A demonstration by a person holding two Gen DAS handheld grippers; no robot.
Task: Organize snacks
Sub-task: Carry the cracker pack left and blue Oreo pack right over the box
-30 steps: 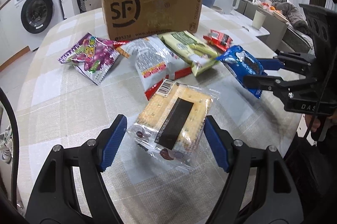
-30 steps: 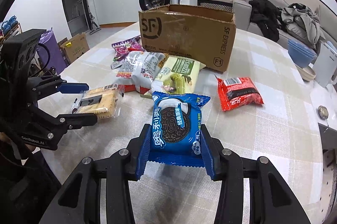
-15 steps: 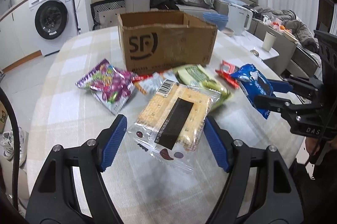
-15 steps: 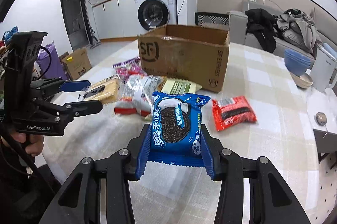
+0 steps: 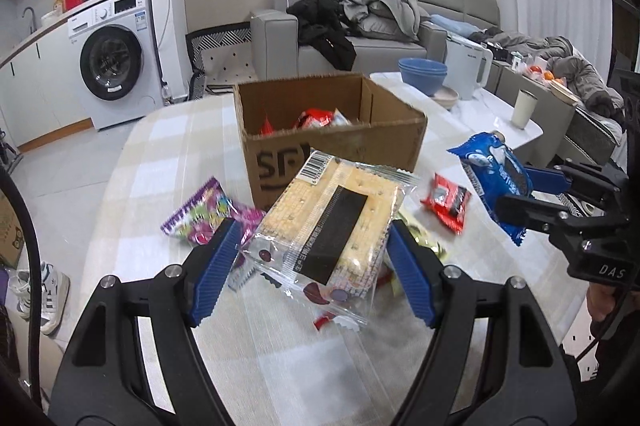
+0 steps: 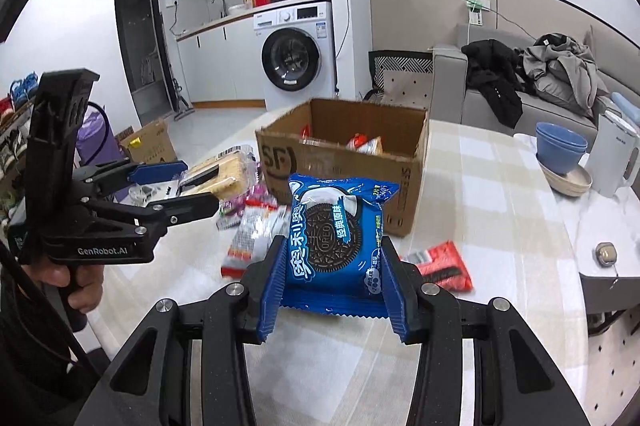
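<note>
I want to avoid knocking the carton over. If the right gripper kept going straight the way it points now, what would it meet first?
Probably the cardboard box: its front wall stands directly beyond the Oreo pack clamped in the right gripper. The pack's top edge would likely touch first, though height relative to the rim is unclear.

Cracker pack (image 5: 326,222) between blue pads (image 5: 214,268)
</note>
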